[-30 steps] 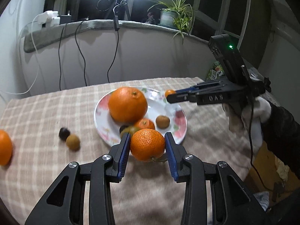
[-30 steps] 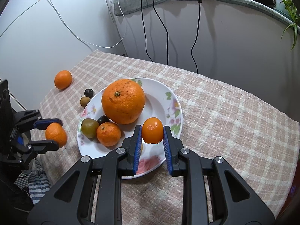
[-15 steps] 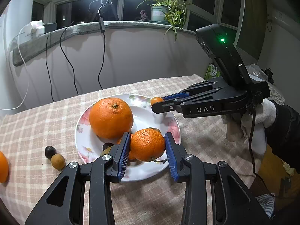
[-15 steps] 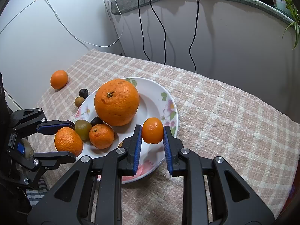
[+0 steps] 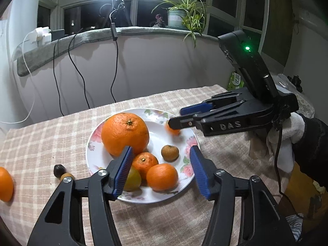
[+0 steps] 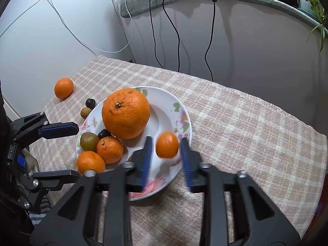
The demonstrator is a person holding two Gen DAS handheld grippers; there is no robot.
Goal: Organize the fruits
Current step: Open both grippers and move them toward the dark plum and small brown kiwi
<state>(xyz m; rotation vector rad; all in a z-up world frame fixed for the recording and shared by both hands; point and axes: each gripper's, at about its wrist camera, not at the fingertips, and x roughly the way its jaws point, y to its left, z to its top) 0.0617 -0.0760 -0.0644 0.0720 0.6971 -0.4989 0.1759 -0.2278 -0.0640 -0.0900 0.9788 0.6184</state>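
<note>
A flowered white plate [image 5: 158, 138] [image 6: 164, 110] on the checked cloth holds a big orange [image 5: 125, 133] [image 6: 126, 115], two mandarins, a green fruit [image 6: 89, 141] and a small brown one [image 5: 169, 152]. My left gripper [image 5: 161, 157] [image 6: 78, 150] is opening, and the mandarin [image 5: 162, 176] [image 6: 90, 162] lies on the plate between its pads, untouched. My right gripper [image 6: 166, 139] [image 5: 176, 117] is opening over the plate's right side. The small orange [image 6: 167, 144] [image 5: 173, 130] sits loose and blurred between its pads.
One mandarin [image 6: 64, 88] [image 5: 5, 184] lies on the cloth left of the plate. A dark fruit [image 6: 90, 102] and a brown one [image 6: 85, 112] sit beside the plate's rim. Cables hang down the wall behind. A gloved hand [image 5: 287, 135] holds the right gripper.
Both grippers have spread their jaws. The left one let its mandarin go onto the plate after moving over it. The right one let go of the small orange.
</note>
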